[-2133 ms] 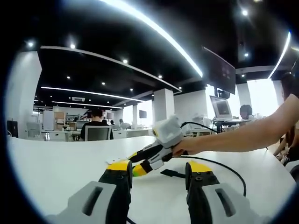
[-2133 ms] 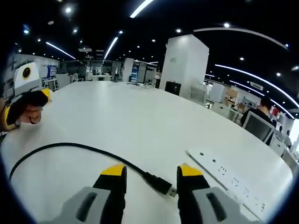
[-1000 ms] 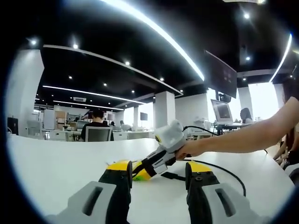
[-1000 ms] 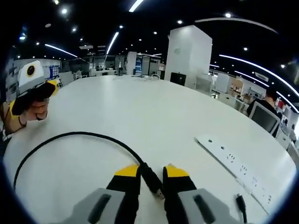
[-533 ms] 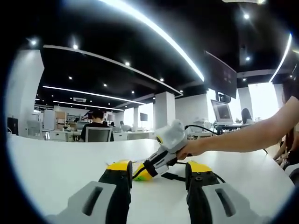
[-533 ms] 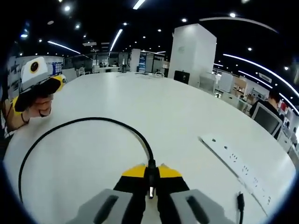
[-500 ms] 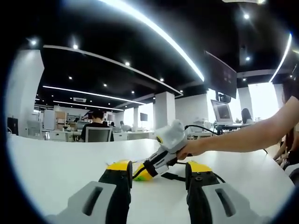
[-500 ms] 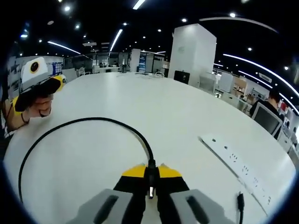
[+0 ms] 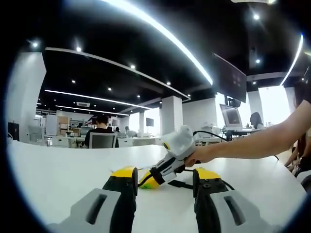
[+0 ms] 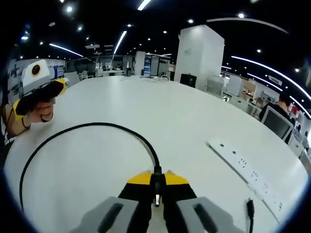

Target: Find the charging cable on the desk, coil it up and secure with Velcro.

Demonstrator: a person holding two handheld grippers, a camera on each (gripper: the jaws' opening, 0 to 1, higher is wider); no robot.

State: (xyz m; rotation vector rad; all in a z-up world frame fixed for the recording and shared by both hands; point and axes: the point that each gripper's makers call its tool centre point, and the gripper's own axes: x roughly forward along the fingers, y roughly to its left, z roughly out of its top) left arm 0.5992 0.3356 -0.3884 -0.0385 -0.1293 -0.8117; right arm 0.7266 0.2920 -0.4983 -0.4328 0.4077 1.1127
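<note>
Left gripper [image 9: 164, 180]: jaws wide apart, gripping nothing, hovering low over the white desk [image 9: 58, 170]. Parked and ready, likely because it's the free one that will guide loops once coiling starts. Ahead, between the yellow tips, the right gripper [image 9: 149, 178] comes in from the right, held in a hand [image 9: 197, 155], nose down at the desk surface since that's where the plug end lies. Just past the right jaw tip a flat dark strip [image 9: 181, 184] lies on the desk, possibly the Velcro tie, too small to be sure.

In the right gripper view, far left of the jaws, the left gripper [image 10: 40, 90] shows in the person's other hand [image 10: 35, 112], well apart from the cable. The black charging cable [image 10: 82, 127] lies flat on the desk, arcing from the left edge, over the top and down into the right gripper [image 10: 156, 179]. Jaws pinched nearly together on the cable's plug end, connector sitting between the tips. Grabbing the end first makes sense: it gives a fixed start for winding. To the right of the jaws, a white power strip [image 10: 243, 167] lies on the desk, and near the right jaw a second small dark plug [image 10: 250, 210].

Coiling not yet begun; the cable is one open loop.
</note>
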